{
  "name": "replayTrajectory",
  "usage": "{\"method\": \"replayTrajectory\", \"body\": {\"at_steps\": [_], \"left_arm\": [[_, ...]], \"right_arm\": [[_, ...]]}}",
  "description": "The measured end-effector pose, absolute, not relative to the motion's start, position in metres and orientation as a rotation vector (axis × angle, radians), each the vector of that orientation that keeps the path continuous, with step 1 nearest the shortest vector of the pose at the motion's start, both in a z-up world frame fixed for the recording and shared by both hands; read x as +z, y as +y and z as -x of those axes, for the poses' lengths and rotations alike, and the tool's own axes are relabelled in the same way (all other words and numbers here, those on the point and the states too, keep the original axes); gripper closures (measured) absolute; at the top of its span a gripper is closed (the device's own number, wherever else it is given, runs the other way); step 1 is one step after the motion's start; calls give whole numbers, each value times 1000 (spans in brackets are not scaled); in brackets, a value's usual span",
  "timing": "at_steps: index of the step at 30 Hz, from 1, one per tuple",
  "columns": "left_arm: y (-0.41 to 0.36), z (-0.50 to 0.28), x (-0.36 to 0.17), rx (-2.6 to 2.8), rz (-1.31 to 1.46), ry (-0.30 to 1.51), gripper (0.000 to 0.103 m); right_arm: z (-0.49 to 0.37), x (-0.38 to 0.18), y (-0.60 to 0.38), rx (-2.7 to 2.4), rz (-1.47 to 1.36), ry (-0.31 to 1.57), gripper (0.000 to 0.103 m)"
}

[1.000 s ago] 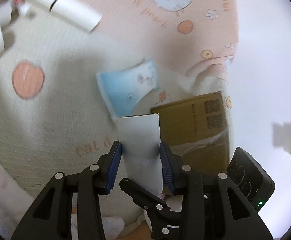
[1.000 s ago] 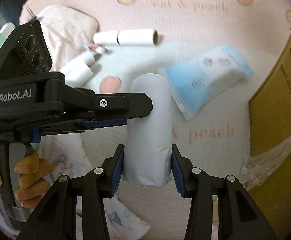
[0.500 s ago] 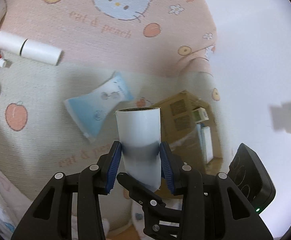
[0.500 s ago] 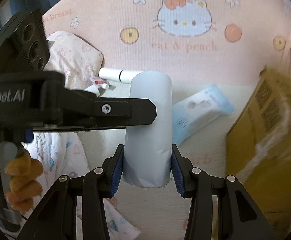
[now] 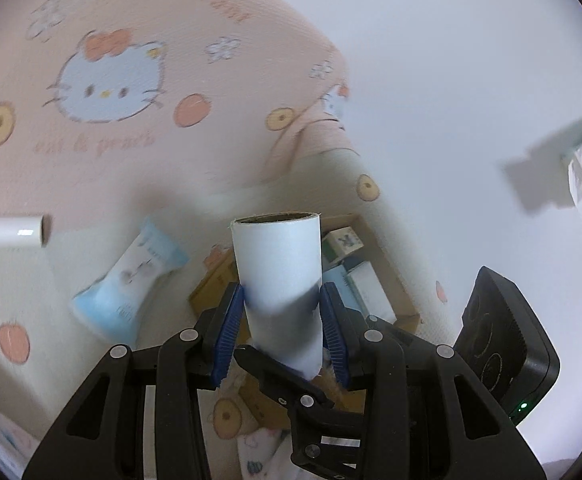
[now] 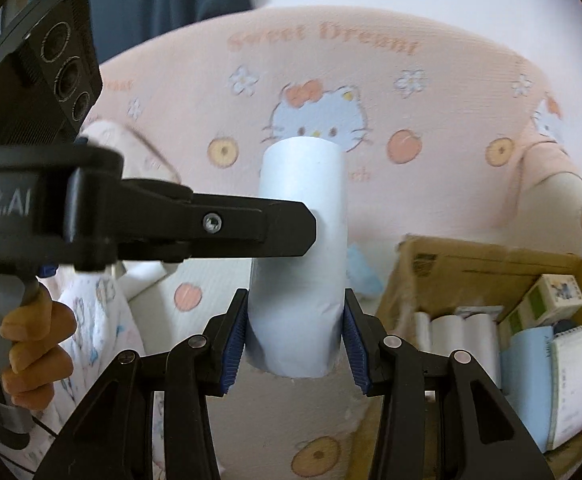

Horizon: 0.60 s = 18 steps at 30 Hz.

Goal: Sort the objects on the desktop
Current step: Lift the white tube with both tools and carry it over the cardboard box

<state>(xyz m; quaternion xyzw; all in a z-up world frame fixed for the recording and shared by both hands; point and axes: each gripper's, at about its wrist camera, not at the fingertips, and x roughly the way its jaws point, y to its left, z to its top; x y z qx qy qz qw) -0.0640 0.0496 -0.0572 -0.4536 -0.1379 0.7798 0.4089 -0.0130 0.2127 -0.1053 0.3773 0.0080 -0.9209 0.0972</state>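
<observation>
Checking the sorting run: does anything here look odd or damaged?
Yes: both the left tool and right tool clamp the same white roll, whose lower edge looks crumpled and ragged.

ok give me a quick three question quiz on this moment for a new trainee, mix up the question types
1. True or false: the left gripper and the right gripper are both shut on the same white roll.
2. Multiple choice: where does the blue and white packet lie? A) inside the cardboard box B) on the printed blanket C) in the right gripper
3. Fill in: the open cardboard box already holds several white ____, next to cartons and packets.

Key: 1 true; 2 B; 3 rolls
</observation>
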Motion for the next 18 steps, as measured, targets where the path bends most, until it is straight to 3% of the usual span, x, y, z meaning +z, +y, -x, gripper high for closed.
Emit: {"method": "replayTrajectory", "body": {"at_steps": [18], "left_arm": [[202,97,-60,1775,1355,-193,61]], "right_arm": [[25,-105,335,-2788,-1316,-142,61]]}}
